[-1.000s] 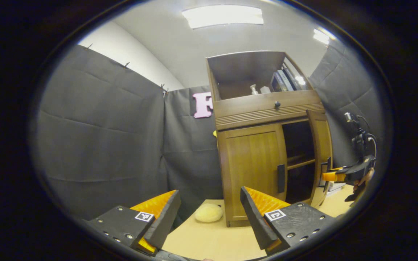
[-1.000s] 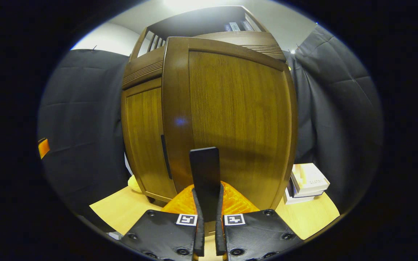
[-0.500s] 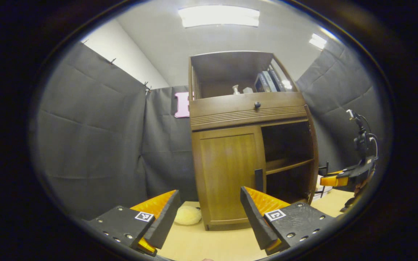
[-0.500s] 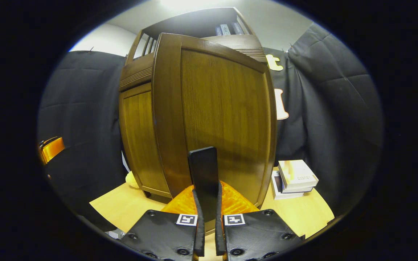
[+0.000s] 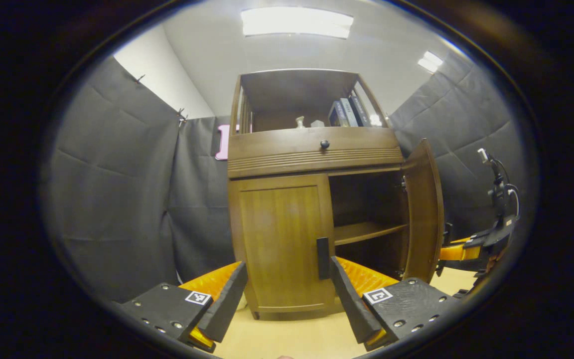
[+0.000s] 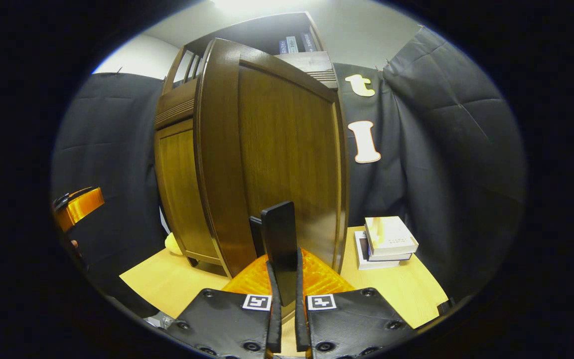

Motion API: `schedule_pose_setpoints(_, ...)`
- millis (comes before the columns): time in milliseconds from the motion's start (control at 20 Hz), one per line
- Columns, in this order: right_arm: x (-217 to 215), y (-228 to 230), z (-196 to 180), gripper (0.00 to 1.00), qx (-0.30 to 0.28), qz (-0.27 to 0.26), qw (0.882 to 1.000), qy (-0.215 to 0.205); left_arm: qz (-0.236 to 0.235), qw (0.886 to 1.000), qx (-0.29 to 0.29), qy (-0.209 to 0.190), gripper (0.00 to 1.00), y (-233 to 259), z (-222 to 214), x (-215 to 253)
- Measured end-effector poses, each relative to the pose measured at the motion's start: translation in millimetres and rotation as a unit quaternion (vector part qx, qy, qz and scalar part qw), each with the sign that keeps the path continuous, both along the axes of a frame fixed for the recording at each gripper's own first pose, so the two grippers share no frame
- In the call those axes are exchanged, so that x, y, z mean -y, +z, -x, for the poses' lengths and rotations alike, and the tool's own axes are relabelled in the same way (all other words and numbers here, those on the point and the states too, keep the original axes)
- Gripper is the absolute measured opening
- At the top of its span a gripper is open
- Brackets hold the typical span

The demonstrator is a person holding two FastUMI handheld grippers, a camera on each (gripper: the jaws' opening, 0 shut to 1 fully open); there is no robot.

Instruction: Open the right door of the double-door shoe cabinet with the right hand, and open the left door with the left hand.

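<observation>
Books (image 6: 386, 239) on table (image 6: 406, 294), right of cabinet (image 6: 247, 149).

left claw (image 5: 287, 299) agape, right claw (image 6: 283, 304) clamped

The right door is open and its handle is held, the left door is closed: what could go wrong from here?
1. The right door swings toward the stack of books on the table; pulled further, it may hit them.
2. The left gripper is open, and the left door's handle is off-centre, near one finger; closing now may miss it.
3. The right gripper grips only the handle's lower end and may slip off.
</observation>
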State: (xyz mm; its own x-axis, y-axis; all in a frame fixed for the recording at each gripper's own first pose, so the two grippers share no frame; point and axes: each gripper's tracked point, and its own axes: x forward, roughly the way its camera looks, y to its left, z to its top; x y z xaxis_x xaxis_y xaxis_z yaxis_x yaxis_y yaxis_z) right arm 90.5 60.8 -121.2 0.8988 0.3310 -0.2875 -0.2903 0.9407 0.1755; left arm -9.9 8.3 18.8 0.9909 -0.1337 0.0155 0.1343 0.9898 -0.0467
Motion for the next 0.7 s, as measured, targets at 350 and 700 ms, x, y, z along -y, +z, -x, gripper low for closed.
schedule_pose_setpoints(350,37.7,-1.2,0.8,0.12,0.000,0.004,1.000,-0.022,-0.002,1.000,-0.001,-0.022,0.96,-5.7,-9.1,7.6)
schedule_pose_setpoints(700,83.1,-3.7,-6.0,0.08,0.001,0.002,0.998,-0.060,-0.014,0.999,0.001,-0.038,0.96,-9.7,-13.6,12.9)
